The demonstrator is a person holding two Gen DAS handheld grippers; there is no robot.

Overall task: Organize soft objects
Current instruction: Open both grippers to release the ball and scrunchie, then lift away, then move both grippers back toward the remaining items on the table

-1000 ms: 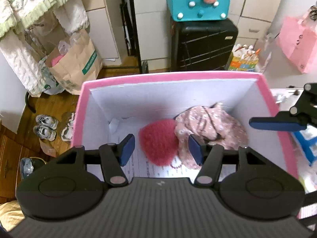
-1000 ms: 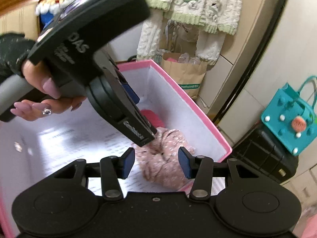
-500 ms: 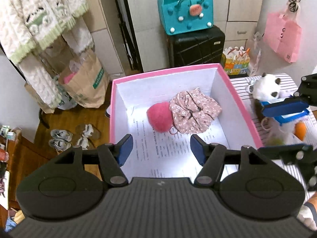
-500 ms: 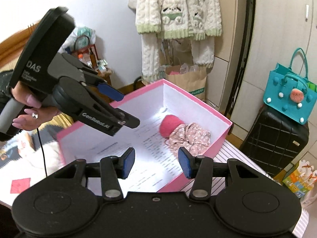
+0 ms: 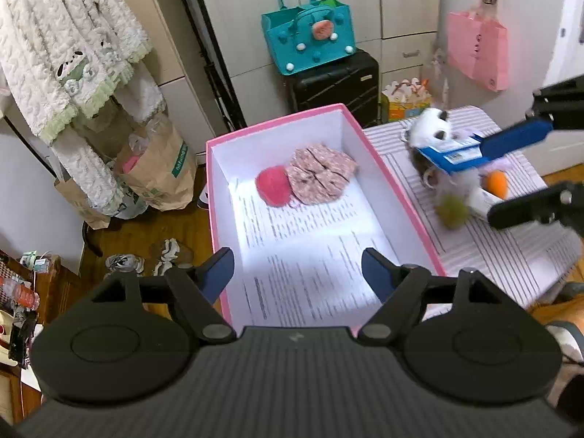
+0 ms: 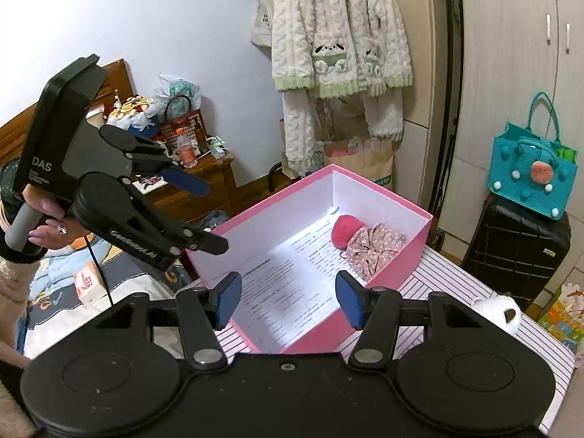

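My left gripper (image 5: 297,270) and right gripper (image 6: 288,297), bottom of frame: jaws just widened, both empty. Mid-frame pink box (image 5: 398,197) holds red pompom (image 5: 272,186) and floral scrunchie (image 5: 317,175). Right side: panda plush (image 5: 430,131), other soft toys not boxed yet.

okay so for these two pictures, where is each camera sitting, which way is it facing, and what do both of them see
Left wrist: on the left gripper, angled down into the pink box; its own open fingers show, plus the right gripper's fingers over the striped table.
Right wrist: on the right gripper, facing the box from the table side; shows the left gripper in a hand.
Shared: box, pink pompom, floral scrunchie, teal bag, suitcase.
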